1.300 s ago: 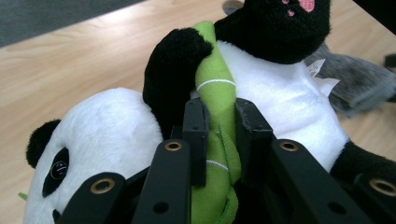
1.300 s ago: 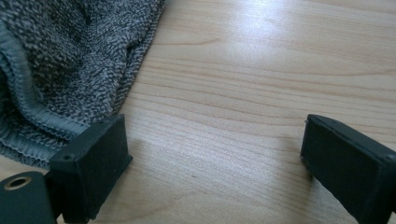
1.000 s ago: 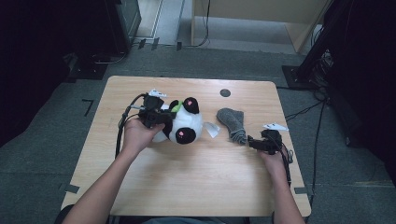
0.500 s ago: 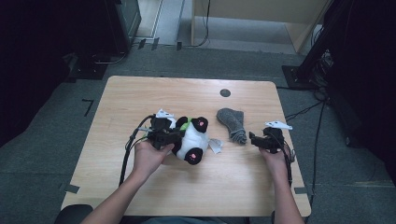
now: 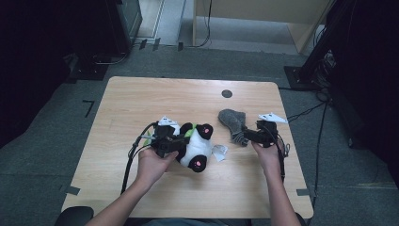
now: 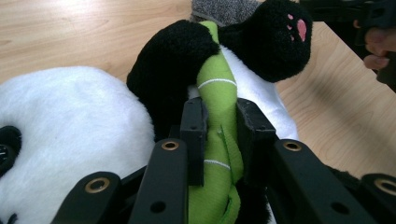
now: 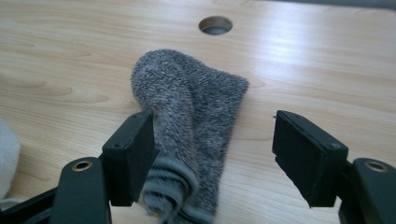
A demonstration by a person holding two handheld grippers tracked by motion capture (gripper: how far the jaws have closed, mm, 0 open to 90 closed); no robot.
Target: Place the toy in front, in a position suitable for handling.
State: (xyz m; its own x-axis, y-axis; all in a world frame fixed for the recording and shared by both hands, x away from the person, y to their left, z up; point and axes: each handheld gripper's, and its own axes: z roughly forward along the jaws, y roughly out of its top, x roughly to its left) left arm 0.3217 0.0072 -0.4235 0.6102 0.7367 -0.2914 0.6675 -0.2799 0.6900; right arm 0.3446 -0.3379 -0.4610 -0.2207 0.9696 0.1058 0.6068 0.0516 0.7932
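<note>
A black-and-white panda plush (image 5: 195, 146) lies on the wooden table (image 5: 141, 94) left of centre. My left gripper (image 5: 180, 142) is shut on the green bamboo stalk (image 6: 217, 93) sewn to its front, with a pad on each side of the stalk; the left gripper view shows this grip (image 6: 219, 126) and the white head (image 6: 70, 121) beside it. A grey sock (image 5: 231, 121) lies to the right. My right gripper (image 5: 245, 136) has just been closing, with the sock's cuff end (image 7: 196, 98) between its jaws (image 7: 215, 144). One pad touches the sock and the other stands apart.
A white fabric tag (image 5: 219, 151) hangs from the panda toward the sock. A round cable hole (image 5: 227, 93) sits in the table behind the sock. Cables trail from both grippers to the near edge. Dark floor surrounds the table.
My left gripper has pulled the panda toward the near edge and a little right. My right gripper has risen and shifted closer to the sock's cuff, its jaws narrower.
</note>
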